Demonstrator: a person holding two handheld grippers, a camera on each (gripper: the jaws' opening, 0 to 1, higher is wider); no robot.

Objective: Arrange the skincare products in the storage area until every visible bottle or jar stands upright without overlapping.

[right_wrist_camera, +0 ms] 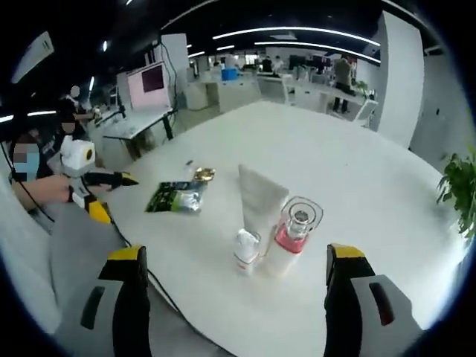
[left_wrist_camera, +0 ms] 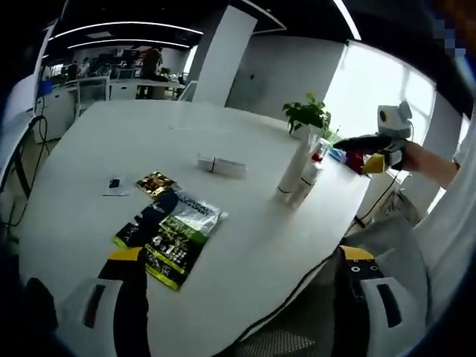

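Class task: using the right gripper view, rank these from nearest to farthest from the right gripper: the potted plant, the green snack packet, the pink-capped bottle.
1. Pink-capped bottle: on the white table, just ahead of the open right gripper, between its jaws.
2. Green snack packet: farther out, towards the left.
3. Potted plant: at the far right edge, beyond the other two.

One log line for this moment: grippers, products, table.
left gripper: open, empty | right gripper: open, empty, facing products | tube, pink bottle, small bottle: upright, clustered | packets: flat on table
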